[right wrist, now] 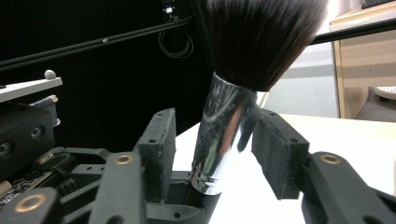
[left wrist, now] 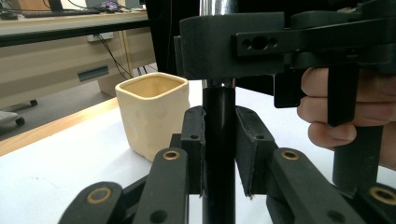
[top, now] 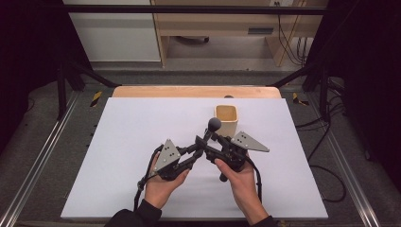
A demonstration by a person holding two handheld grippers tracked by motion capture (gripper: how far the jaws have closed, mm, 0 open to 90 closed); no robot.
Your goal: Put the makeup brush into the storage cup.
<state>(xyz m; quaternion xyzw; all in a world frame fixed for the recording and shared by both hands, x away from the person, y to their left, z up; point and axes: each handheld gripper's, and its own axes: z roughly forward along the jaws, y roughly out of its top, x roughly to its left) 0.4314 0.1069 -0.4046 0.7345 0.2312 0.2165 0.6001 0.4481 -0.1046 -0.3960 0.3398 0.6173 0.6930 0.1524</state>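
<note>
Left tool (left wrist: 219,156) is clamping the black-handled, chrome-ferruled makeup brush (left wrist: 218,140) by its handle, long axis upright, bristles pointing up. Right tool (right wrist: 212,144) is flanking the ferrule, jaws apart, not yet gripping. Cream square ceramic cup (top: 226,119) is standing just beyond on the white table (top: 118,142).

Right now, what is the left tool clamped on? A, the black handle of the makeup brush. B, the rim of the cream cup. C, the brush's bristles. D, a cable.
A: the left tool has its pads pressed on the black handle of the makeup brush; the cream cup stands apart.
</note>
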